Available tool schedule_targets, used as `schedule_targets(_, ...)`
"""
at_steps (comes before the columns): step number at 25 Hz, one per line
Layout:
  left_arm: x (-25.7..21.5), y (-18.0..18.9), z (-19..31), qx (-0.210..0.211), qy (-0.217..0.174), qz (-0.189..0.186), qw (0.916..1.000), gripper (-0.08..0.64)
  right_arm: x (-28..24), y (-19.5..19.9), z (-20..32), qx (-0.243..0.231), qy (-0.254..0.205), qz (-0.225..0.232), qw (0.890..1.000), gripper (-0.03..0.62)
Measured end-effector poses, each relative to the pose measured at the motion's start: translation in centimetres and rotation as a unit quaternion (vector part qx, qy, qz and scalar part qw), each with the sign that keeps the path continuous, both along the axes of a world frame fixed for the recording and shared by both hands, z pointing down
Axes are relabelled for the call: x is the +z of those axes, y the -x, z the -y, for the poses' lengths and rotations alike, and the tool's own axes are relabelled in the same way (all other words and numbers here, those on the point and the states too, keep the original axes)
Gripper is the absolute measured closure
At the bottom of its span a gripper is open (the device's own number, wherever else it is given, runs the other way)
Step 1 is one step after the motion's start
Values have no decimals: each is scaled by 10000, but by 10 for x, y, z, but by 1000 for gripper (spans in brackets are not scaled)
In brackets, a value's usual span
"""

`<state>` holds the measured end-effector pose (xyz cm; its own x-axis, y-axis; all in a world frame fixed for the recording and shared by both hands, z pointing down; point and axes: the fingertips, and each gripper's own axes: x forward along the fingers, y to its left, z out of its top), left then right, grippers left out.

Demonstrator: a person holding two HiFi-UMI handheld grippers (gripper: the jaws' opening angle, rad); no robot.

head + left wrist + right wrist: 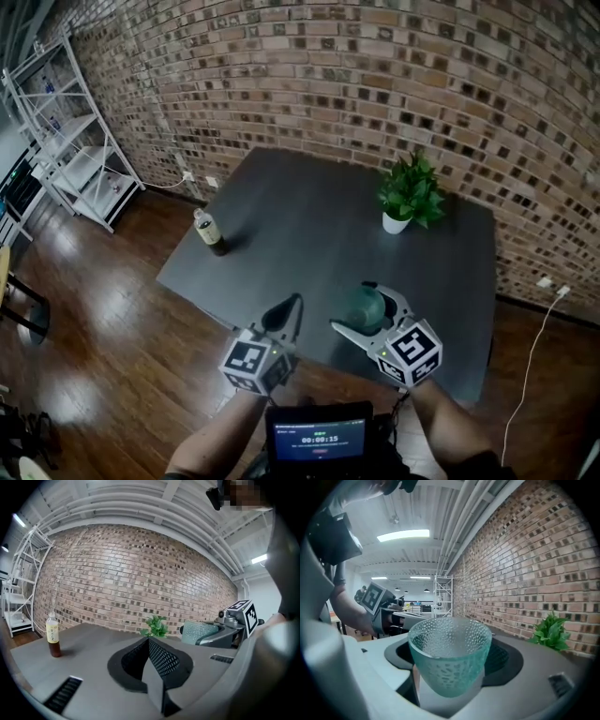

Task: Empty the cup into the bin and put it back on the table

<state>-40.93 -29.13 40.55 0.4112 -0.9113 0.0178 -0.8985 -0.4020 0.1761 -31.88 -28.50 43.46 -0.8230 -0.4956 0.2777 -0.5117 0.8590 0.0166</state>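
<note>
A teal dimpled glass cup [365, 303] [449, 660] is held upright above the near edge of the dark table [309, 225], with my right gripper [352, 306] [452, 654] shut on its sides. I can make out nothing inside the cup. My left gripper [292, 302] [149, 642] hovers just left of it, jaws shut and empty. In the left gripper view the cup [198, 632] and the right gripper [212, 637] show at the right. No bin is in view.
A brown bottle [210, 232] [53, 635] stands near the table's left edge and a potted plant [410, 194] [155, 626] [551, 632] at its far right. A brick wall runs behind the table. White shelving [70, 141] stands far left. A cable [534, 347] crosses the wooden floor.
</note>
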Motion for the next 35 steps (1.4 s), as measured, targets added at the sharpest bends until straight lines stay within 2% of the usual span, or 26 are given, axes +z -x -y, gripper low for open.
schedule_targets(3,-6,-14,5,143,-2,74,9999,558,-5,-15,1,272,62,-5,9996,192)
schedule_targets(8,-14,-53,11,687,-88,65,9976,558,-12,-48,-2,708,36,-12,9975,192)
schedule_targets(12,-20,-83,10,952,-87,149,9953,558,-18,-79,-5,1193,-2,-117,9928,192)
schedule_targets(17,-13,-135,10,1659,-58,254,9858,558,-23,-128,-18,1894,-7,-107,9818,192)
schedule_targets(21,-21,-163,10,1957,-84,-55,9806,558,-28,-161,-31,2341,-14,-154,9721,192)
schedule_targets(28,-17,-232,-13,2869,48,-160,9578,558,-32,-222,-65,3025,5,-124,9531,192)
schedule_targets(30,-15,-249,-19,2989,68,-90,9542,558,-33,-240,-73,3135,-37,-109,9495,192)
schedule_targets(35,-25,-298,-35,3071,-24,-24,9517,558,-37,-294,-97,3338,-84,-13,9426,192)
